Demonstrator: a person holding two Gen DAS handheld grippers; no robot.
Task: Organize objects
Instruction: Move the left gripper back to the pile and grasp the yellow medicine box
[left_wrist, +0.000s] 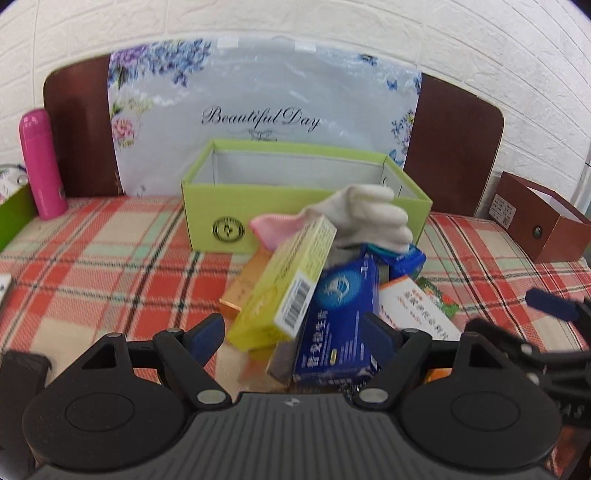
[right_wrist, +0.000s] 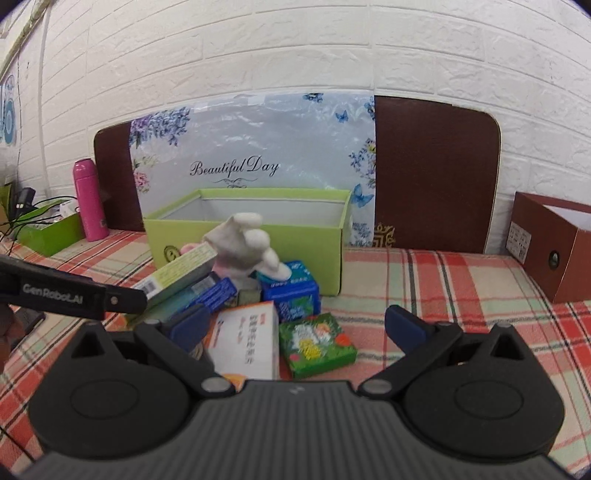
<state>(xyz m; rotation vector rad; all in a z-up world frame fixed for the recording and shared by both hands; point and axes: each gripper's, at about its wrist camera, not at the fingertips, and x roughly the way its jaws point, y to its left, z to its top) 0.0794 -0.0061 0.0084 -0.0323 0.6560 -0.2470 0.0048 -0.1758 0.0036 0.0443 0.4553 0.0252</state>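
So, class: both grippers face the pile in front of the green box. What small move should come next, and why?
Probably close the left gripper on the dark blue carton. Its jaws stand open on either side of that carton, the yellow-green carton leans against it, and the green box behind looks empty. The right gripper is open too.

At the far left of your view a pink flask (left_wrist: 41, 165) stands upright on the plaid cloth (left_wrist: 110, 266). Behind it, a brown headboard (right_wrist: 436, 173) leans on the white brick wall (right_wrist: 295, 48), with a floral "Beautiful Day" sheet (left_wrist: 258, 110) across it. A brown box (right_wrist: 550, 247) sits far right.
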